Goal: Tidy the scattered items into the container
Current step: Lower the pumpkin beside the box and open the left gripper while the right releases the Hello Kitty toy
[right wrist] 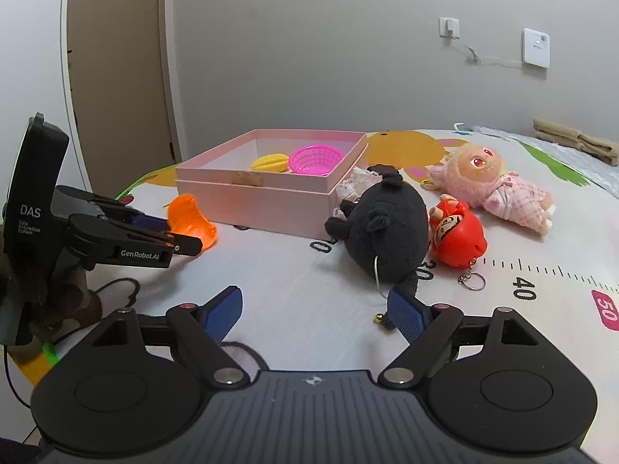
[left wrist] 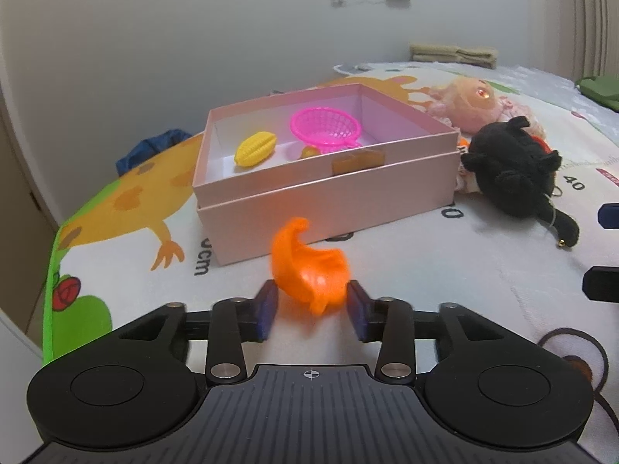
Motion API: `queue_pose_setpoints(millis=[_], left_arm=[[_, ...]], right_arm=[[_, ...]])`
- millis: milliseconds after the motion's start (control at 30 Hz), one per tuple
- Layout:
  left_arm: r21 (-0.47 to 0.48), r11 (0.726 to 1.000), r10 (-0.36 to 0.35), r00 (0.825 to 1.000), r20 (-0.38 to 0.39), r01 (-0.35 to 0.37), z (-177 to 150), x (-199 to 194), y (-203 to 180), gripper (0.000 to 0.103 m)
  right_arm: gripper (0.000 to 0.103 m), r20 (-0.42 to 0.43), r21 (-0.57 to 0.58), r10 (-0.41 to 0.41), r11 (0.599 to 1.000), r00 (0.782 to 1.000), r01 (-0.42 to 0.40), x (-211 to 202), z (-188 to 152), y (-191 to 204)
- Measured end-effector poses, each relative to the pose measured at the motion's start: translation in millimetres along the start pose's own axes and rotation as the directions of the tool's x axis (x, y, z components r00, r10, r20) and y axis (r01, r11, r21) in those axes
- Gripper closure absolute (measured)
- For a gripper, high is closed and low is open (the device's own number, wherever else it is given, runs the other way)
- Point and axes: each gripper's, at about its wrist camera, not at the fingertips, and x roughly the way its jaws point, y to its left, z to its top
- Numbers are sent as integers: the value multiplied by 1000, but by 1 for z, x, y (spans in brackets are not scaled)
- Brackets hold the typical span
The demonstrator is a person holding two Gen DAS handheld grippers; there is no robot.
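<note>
A: Where is the orange toy (left wrist: 307,266)?

B: Between the blue pads of the left gripper (left wrist: 312,301), just in front of the pink box (left wrist: 329,189) on the printed mat (left wrist: 445,270). The pads press it on both sides, so the jaws are closed partway on it.

A: Which way does it point?

B: Its long axis runs up and away from the gripper. The narrow curled end rises toward the box wall; the wider cupped end sits low between the pads.

A: And the right gripper (right wrist: 315,309)?

B: Jaws wide apart, holding nothing. It sits near the black plush (right wrist: 387,224), whose cord and bell lie by the right pad.

A: What is in the box?

B: A yellow toy fruit (left wrist: 255,149) and a pink basket (left wrist: 327,127). A red doll (right wrist: 458,234) and a pink doll (right wrist: 491,185) lie on the mat beyond the plush.
</note>
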Motion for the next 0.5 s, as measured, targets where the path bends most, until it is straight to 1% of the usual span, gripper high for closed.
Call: queue_pose_setpoints(millis=[33,67,133,233,400,500], left_arm=[[2,1000,2,1000,5,-2,0,-1,-1,44],[6,1000,7,1000,8,-7,0,-1,-2,40],[7,1000,27,1000,5,-27,3,4,-3,36],[-14,998,66,998,-8,-66,9,17,-2,35],[-56,993,104,995,-10,-104,15,31,7,34],[-79,992,98,995,-8,-99,16,31,12,35]], right_arm=[[20,1,-5,0,1000,1000,0,-1,0,1],[20,3,-8,-1,1000,1000,1,-1,-1,1],[19,1,-3,-1,1000,1000,1,0,-2,0],[19,-4,4,0,1000,1000,0,3,-3,0],[19,-12,5,0,1000,1000,0,4,-5,-1],[19,-20,11,-1,1000,1000,1,5,-6,-3]])
